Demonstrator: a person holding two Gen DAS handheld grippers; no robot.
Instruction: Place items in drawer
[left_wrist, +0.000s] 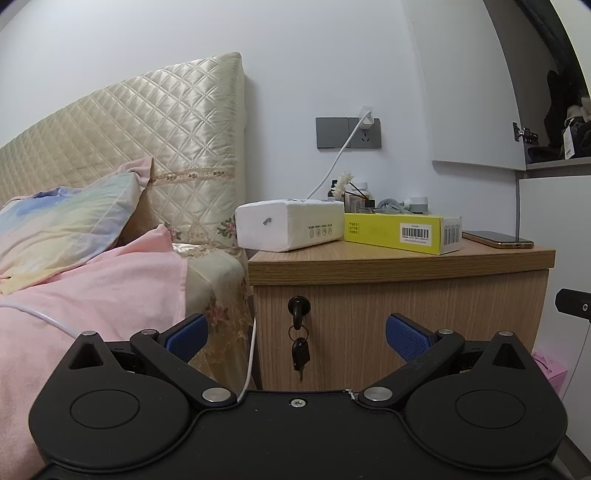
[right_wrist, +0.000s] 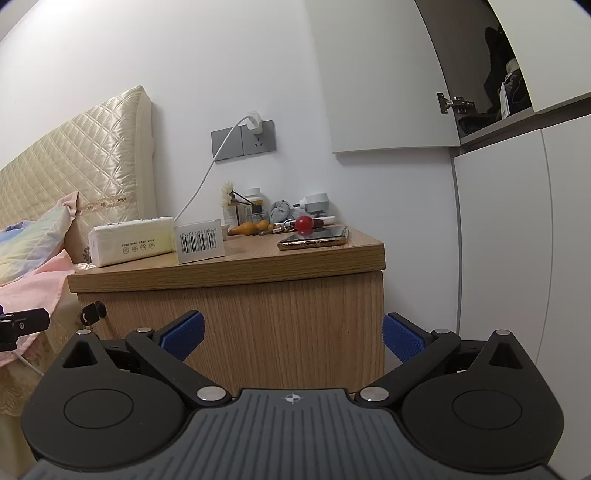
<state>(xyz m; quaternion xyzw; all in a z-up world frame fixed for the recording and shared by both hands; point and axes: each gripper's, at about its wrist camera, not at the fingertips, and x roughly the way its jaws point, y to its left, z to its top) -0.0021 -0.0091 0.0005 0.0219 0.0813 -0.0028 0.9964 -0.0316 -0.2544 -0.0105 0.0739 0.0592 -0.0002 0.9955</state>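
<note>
The drawer (left_wrist: 399, 325) front is wood-grain, closed, directly ahead of my left claw (left_wrist: 295, 338); its lower edge is cut off. A key (left_wrist: 300, 352) hangs from its lock. Both my claws are released, empty; right claw (right_wrist: 291, 338). On the counter (right_wrist: 229, 271): tissue pack (right_wrist: 131, 240), phone (right_wrist: 314, 238), red ball (right_wrist: 304, 223). Small items behind are unclear.
</note>
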